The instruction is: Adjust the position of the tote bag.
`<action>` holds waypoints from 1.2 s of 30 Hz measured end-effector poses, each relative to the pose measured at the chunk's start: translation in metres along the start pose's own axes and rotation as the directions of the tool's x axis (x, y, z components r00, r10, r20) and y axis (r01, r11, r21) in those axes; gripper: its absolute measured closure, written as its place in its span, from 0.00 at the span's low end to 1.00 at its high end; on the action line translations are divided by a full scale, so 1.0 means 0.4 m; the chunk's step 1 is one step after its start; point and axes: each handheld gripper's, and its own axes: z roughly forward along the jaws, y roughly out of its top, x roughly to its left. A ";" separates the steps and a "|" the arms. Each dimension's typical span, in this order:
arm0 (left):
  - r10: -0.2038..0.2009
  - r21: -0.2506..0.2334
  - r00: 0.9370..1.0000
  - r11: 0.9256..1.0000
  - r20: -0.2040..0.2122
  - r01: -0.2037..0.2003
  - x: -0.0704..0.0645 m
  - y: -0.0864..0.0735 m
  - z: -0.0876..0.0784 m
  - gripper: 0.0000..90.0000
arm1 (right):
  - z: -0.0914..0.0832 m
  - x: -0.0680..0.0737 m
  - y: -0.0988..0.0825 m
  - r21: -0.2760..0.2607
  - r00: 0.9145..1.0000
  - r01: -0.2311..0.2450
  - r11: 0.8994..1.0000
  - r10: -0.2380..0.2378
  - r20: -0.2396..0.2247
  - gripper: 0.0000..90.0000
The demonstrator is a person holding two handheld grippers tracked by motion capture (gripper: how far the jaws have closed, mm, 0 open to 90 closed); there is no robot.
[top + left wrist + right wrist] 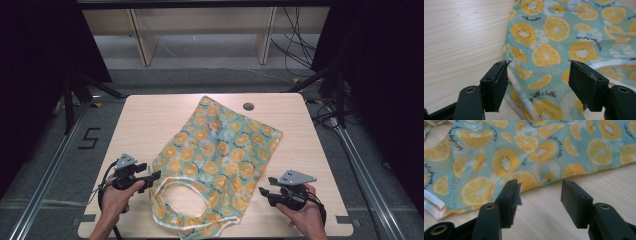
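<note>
The left claw (156, 174) stands with its jaws apart and nothing gripped; in the left gripper view the white-trimmed side edge of the cloth bag (554, 50) already lies between the jaws, touching the left one, with no pad pressing on it. This claw is the nearer to a hold, since the fabric sits directly ahead of it and partly inside its gap. The right claw (263, 187) is likewise open and empty; its jaws frame bare counter (544, 202), and the bag's opposite edge lies just beyond their tips, near but apart. From the high view the bag lies flat on the counter between the two claws, its long axis running away from the person toward the far right corner, its open mouth with white-trimmed handle loop (184, 181) at the near end between the hands, and its closed bottom farthest off. A likely next move is each claw closing on its own side edge near the mouth.
</note>
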 end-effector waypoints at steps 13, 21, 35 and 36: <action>-0.002 0.104 1.000 0.995 -0.012 0.003 0.068 0.053 0.093 0.38 | 0.061 0.016 0.029 0.051 0.997 -0.065 0.997 0.063 0.041 0.42; 0.019 0.176 1.000 0.984 -0.004 -0.018 0.083 0.072 0.141 0.47 | 0.113 0.028 0.051 0.066 0.995 -0.082 0.994 0.077 0.068 0.31; 0.084 0.196 0.994 0.976 0.068 -0.096 0.075 0.058 0.166 0.98 | 0.166 0.023 0.054 0.158 0.994 -0.047 0.986 0.030 0.110 0.56; 0.079 0.192 0.994 0.977 0.073 -0.092 0.069 0.058 0.167 0.98 | 0.167 0.018 0.052 0.149 0.995 -0.011 0.989 -0.004 0.103 0.64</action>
